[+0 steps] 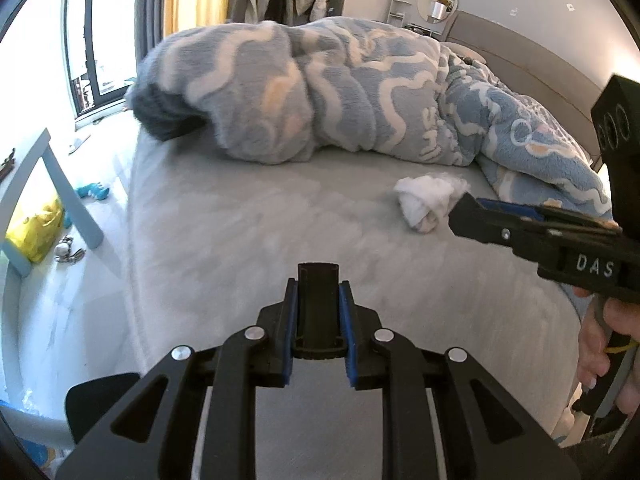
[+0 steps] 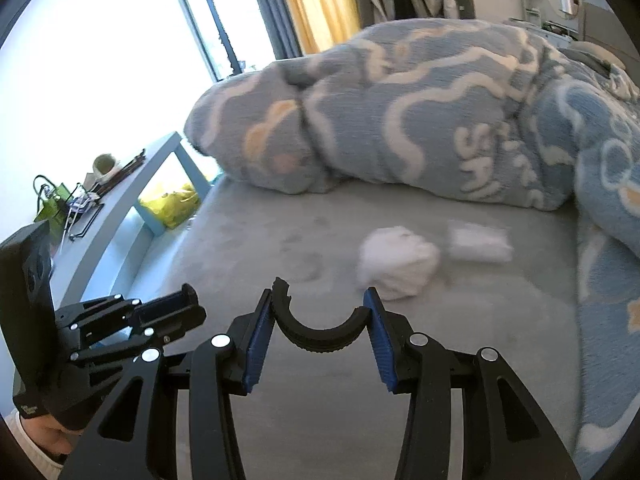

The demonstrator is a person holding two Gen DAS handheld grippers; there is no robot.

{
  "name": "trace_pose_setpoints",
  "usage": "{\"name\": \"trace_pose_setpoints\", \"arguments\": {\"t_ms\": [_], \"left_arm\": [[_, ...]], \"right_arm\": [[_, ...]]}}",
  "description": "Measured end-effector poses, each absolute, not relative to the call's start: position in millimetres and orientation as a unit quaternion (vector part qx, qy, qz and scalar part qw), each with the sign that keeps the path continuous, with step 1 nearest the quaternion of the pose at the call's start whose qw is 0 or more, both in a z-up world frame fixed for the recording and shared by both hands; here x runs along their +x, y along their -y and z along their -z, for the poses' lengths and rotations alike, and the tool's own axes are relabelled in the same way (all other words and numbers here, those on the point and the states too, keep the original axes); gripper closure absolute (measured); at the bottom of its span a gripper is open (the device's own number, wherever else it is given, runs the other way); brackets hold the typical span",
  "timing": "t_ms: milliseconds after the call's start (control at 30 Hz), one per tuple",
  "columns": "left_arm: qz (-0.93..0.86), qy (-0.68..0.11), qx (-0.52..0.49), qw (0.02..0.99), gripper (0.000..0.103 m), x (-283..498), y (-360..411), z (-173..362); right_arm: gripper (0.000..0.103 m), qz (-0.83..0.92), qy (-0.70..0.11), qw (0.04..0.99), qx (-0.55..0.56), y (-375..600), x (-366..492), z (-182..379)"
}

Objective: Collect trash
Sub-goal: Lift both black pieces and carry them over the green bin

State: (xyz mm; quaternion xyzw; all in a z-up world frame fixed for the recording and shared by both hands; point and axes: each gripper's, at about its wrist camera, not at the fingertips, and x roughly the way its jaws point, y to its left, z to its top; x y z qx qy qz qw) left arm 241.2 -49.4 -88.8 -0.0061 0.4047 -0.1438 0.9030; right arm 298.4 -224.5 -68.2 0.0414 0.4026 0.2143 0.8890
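Grey bed [image 1: 280,240], bare sheet in front. Blue-and-white fleece blanket [image 1: 320,88] heaped along far side. Pale blue desk [image 2: 120,200] left of bed, cluttered. Yellow bag [image 2: 172,200] beneath desk. Crumpled white tissue wad [image 2: 396,264] on sheet, flatter white tissue [image 2: 480,240] just beside. Left hand-held gripper [image 1: 319,312] clamped on black plastic piece [image 1: 319,304]. Right hand-held gripper [image 2: 320,320] clamped on curved black piece [image 2: 320,332].

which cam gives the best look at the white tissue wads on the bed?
Right wrist. It shows both: the crumpled tissue wad and a flatter white tissue beside it, unobstructed on the grey sheet, though slightly blurred. Left wrist shows only one wad, partly covered by the right gripper.
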Motion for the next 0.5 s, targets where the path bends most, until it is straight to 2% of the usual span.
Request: {"name": "trace_pose_setpoints", "arguments": {"t_ms": [500], "left_arm": [[0.104, -0.415, -0.028, 0.903, 0.081, 191, -45, 91]], "right_arm": [[0.057, -0.264, -0.39, 0.882, 0.01, 124, 266, 59]]}}
